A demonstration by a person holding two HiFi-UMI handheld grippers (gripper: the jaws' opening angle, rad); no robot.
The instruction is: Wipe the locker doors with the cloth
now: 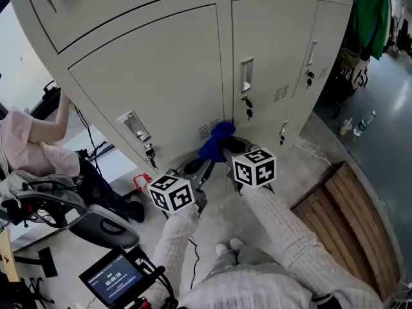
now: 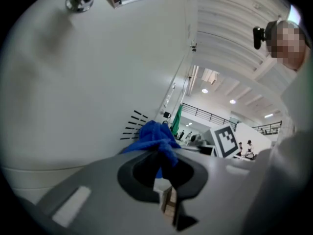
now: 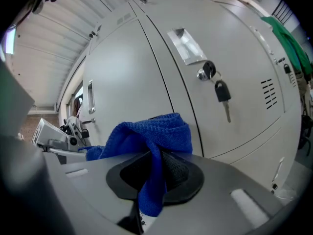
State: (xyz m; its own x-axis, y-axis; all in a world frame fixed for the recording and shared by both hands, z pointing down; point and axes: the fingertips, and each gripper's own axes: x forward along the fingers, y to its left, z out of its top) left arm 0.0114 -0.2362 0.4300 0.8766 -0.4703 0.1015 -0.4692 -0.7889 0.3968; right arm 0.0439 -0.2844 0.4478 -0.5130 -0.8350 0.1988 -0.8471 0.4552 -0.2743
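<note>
A blue cloth [image 1: 217, 140] hangs bunched just in front of the lower grey locker doors [image 1: 161, 89], near the vent slots [image 1: 205, 131]. Both grippers hold it at once. My left gripper [image 1: 203, 167] comes in from below left and is shut on the cloth's lower left part. In the left gripper view the cloth [image 2: 154, 135] rises out of the left gripper [image 2: 160, 156] next to the door's vent slots [image 2: 134, 124]. My right gripper [image 1: 226, 149] is shut on the cloth too. The right gripper view shows the cloth [image 3: 152, 137] draped over the right gripper [image 3: 155, 166], in front of a door with a key [image 3: 222, 93] in its lock.
A person in a pink top [image 1: 26, 148] sits at the left beside the lockers. A stand with a lit screen [image 1: 114, 279] is at the lower left. A wooden platform [image 1: 341, 212] lies to the right, a bottle [image 1: 364, 122] stands on the floor, and green clothing [image 1: 372, 15] hangs beyond.
</note>
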